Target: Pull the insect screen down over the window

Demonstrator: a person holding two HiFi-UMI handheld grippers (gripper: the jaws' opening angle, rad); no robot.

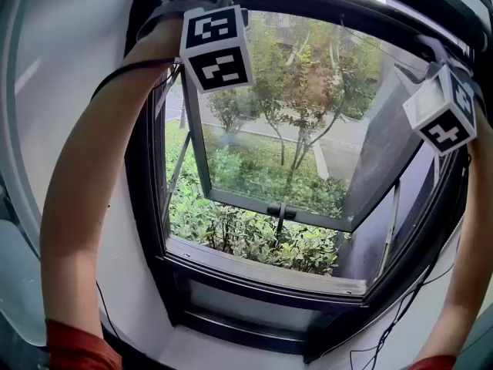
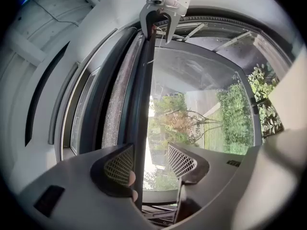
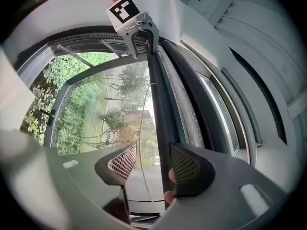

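Window [image 1: 269, 277]: screen-bar [image 2: 141, 104] seemingly inside left gripper [image 2: 151, 153], right gripper [image 3: 153, 151].

In the head view each gripper shows only its white cube with black square markers [image 1: 216, 46]; the jaws sit hidden behind. The slim dark metal screen bar [image 2: 144, 104] passes behind one grey mesh-faced jaw of the left gripper [image 2: 150, 162], so contact cannot be told; likewise at the right gripper [image 3: 153, 163]. Fingertips [image 3: 171, 176] peep out, mostly covered. Both bare forearms [image 1: 77, 206] are cut by the bottom edge.
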